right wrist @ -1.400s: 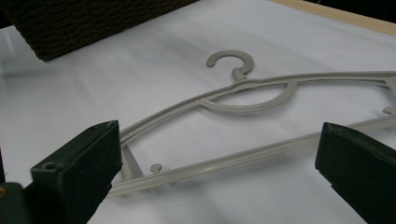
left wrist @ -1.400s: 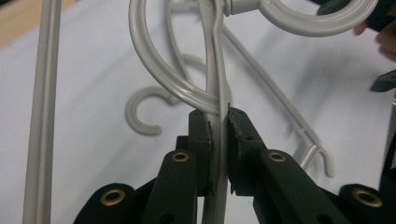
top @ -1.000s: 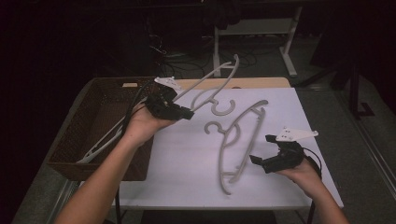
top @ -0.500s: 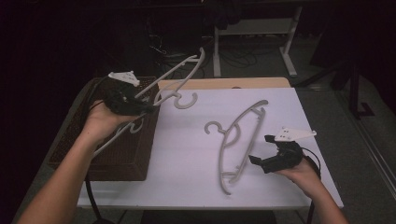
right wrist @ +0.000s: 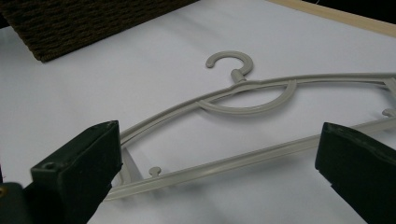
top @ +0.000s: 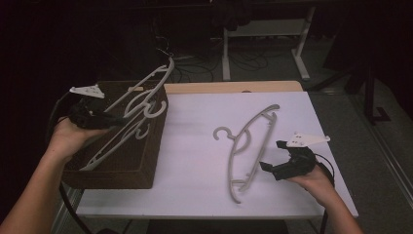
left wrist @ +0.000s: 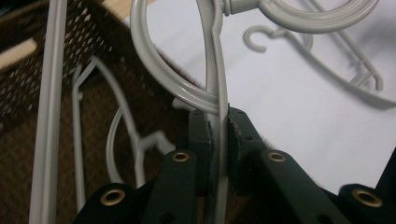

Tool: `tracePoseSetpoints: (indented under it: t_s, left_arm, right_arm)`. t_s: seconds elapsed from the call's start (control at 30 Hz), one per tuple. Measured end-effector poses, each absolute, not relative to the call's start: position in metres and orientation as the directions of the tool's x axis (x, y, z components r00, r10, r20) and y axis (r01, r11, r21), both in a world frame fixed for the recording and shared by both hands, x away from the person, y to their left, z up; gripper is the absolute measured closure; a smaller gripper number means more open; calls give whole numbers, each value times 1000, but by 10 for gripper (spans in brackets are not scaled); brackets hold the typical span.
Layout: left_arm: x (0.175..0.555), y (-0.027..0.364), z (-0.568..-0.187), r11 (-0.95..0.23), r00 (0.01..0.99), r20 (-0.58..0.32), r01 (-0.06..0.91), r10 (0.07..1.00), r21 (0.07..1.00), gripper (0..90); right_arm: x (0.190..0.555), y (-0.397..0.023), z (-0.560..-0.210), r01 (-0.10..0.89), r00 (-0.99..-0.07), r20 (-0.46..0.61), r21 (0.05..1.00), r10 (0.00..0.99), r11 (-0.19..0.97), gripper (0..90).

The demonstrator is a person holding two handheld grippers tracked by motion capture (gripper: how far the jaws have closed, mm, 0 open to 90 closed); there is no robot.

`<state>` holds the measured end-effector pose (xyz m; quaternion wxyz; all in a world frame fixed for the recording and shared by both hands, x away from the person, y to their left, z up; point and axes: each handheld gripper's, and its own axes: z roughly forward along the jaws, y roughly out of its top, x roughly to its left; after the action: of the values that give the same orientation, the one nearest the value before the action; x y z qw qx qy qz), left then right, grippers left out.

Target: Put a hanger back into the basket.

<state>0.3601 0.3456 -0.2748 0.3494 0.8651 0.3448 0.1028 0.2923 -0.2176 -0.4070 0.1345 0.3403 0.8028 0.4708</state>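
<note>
My left gripper (top: pixel 114 120) is shut on a grey plastic hanger (top: pixel 146 92), held tilted over the brown woven basket (top: pixel 146 168). In the left gripper view the jaws pinch the hanger's (left wrist: pixel 212 70) thin bar just below its hook. Another grey hanger (top: pixel 109 146) lies inside the basket. A further grey hanger (top: pixel 251 141) lies flat on the white table top (top: pixel 195 161), hook pointing left. My right gripper (top: pixel 265 167) stands open at that hanger's near end; in the right gripper view the hanger (right wrist: pixel 243 98) lies just beyond the two spread jaws.
The basket stands on the table's left end, its wall (right wrist: pixel 93 23) seen at the top left of the right gripper view. A wooden strip (top: pixel 234 87) runs along the table's far edge. Desk legs and cables (top: pixel 229 53) stand on the floor behind.
My left gripper has carried its hanger further left and lower, over the basket. The right gripper and the hanger on the table have stayed put.
</note>
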Motion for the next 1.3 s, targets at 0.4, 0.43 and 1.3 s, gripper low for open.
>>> tracePoseSetpoints:
  t_s: [0.4,0.43,1.3]
  left_arm:
    - [347,385,-301,-494,715,-105,574,691,653,816]
    - [347,386,-303,-492,711,-109,580,694,650,815]
    - [371,401,-360,-490,626,-78,676,776,551,426]
  right_arm:
    - [293,-214,-408,421,-734,102,844,671,332,1]
    - [293,-214,-408,421,-735,102,844,671,333,1]
    - [295,-216,-410,428,-731,105,840,674,333,2]
